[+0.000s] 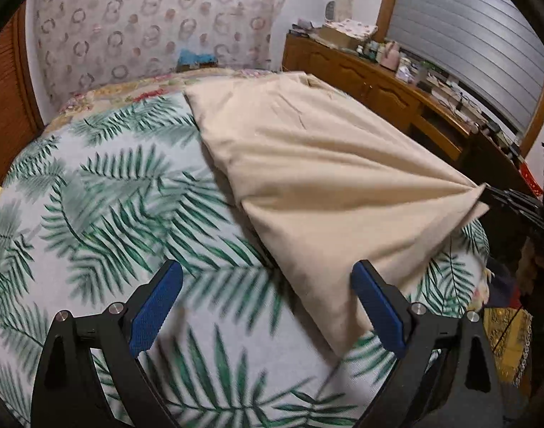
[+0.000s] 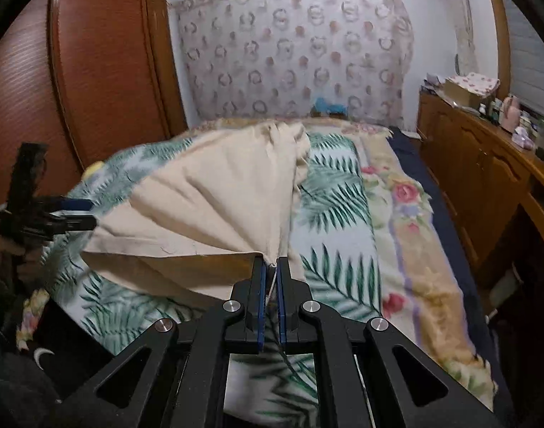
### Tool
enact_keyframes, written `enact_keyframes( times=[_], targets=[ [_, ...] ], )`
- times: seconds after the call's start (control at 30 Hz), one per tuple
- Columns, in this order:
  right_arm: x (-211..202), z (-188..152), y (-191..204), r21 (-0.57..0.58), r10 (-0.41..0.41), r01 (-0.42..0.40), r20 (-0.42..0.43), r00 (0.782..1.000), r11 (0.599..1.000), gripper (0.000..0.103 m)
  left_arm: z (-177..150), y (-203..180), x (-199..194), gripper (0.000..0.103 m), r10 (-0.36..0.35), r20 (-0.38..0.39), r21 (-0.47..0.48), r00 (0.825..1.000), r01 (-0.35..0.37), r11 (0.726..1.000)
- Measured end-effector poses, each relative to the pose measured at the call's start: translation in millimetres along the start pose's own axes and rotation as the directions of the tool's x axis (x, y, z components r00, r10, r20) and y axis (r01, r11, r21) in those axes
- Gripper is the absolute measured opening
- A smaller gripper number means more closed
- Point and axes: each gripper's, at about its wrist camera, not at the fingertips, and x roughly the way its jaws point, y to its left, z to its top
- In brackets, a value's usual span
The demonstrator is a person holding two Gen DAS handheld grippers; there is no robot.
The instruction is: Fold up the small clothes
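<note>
Two grippers over a bed (image 1: 93,185) with palm-leaf cover: right gripper (image 2: 271,267) pressed together, pinching a corner of beige cloth (image 1: 325,164) and lifting it off the cover; left gripper (image 1: 266,278) spread wide, empty, beside the cloth's near edge.

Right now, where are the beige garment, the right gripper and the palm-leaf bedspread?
beige garment (image 1: 314,164): left wrist view, middle of its spread cloth.
right gripper (image 2: 271,267): right wrist view, between the fingertips shut on the garment's corner.
palm-leaf bedspread (image 1: 104,207): left wrist view, bare printed area left of the garment.
</note>
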Motion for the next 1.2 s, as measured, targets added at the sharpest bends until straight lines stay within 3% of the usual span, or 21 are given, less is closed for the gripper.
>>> enact_keyframes(
  times=[0.17, 0.23, 0.37, 0.5, 0.6, 0.8, 0.87, 0.97, 1.2],
  targets=[
    [4.6, 1.5, 5.2, -0.006, -0.043, 0.042, -0.048, 0.998, 0.999, 0.005, -11.2, -10.2, 5.0, 0.092, -0.046, -0.024, 0.002, 0.999, 0.046, 0.999],
    [8.4, 5.3, 11.4, -0.016, -0.019, 0.018, -0.077, 0.997, 1.0, 0.005, -12.9, -10.8, 5.8, 0.08, -0.063, -0.033, 0.001, 0.997, 0.063, 0.998],
    [5.8, 12.4, 17.1, -0.035, -0.036, 0.032, -0.116, 0.993, 0.999, 0.019, -16.5, -12.7, 6.3, 0.067, -0.08, -0.031, -0.008, 0.996, 0.08, 0.997],
    [-11.1, 23.6, 12.0, -0.015, -0.014, 0.012, -0.089, 0.996, 1.0, 0.023, -17.2, -13.9, 1.3, 0.05, -0.09, -0.014, -0.009, 0.996, 0.09, 0.996],
    [-18.7, 37.3, 10.3, -0.032, -0.018, 0.016, -0.048, 0.999, 0.999, 0.032, -16.9, -17.0, -5.1, 0.037, -0.094, -0.001, 0.001, 0.996, 0.094, 0.996],
    [14.9, 96.8, 13.4, -0.056, -0.02, 0.02, -0.001, 1.0, 0.998, 0.033, -4.4, -16.4, -23.5, 0.038, -0.062, 0.058, -0.005, 0.996, 0.062, 0.998],
    [39.2, 120.5, 11.2, -0.038, -0.007, 0.007, -0.002, 1.0, 0.999, 0.033, 4.8, -14.4, -27.5, 0.044, -0.037, 0.078, -0.002, 0.996, 0.037, 0.999],
    [80.9, 152.0, 6.9, -0.016, 0.008, -0.008, -0.023, 1.0, 1.0, 0.033, 18.0, -7.3, -33.2, 0.055, -0.003, 0.112, -0.008, 0.994, 0.004, 1.0],
    [180.6, 196.5, -2.9, 0.023, 0.028, -0.025, -0.134, 0.991, 0.999, 0.033, 41.1, 13.9, -24.0, 0.058, 0.015, 0.122, -0.025, 0.992, -0.012, 1.0]
  ],
)
